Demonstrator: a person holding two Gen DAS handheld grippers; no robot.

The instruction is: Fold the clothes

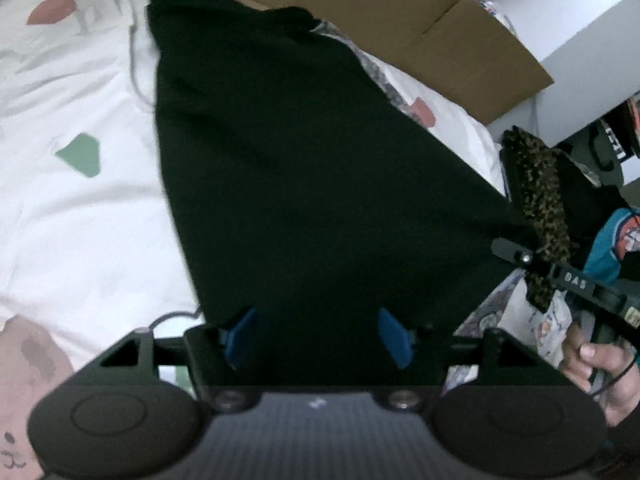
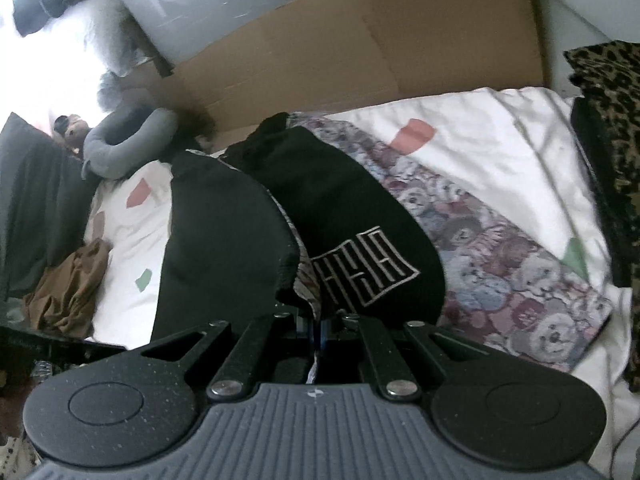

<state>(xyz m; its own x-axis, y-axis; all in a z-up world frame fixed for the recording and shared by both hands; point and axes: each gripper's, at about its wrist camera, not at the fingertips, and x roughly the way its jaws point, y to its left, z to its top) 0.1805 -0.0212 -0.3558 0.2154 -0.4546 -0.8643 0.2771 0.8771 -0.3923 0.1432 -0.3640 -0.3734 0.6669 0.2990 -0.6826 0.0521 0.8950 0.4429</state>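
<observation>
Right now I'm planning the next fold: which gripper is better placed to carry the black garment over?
Right gripper: its jaws are shut on the black garment. The left gripper is open, gripping nothing.

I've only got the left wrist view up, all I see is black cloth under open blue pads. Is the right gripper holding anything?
Observer: Yes. The right gripper is shut on the hem of the black garment, with patterned lining pinched in.
Operator: Any print on that garment? Mine shows plain black.
Observer: A pale outlined block-letter logo sits on the folded part nearest the right gripper.
Operator: What's under it on that side?
Observer: A teddy-bear print cloth lies flat on the white sheet, running out from beneath the garment.
Operator: Other clothes waiting?
Observer: A crumpled brown garment lies on the sheet's far left edge.
</observation>
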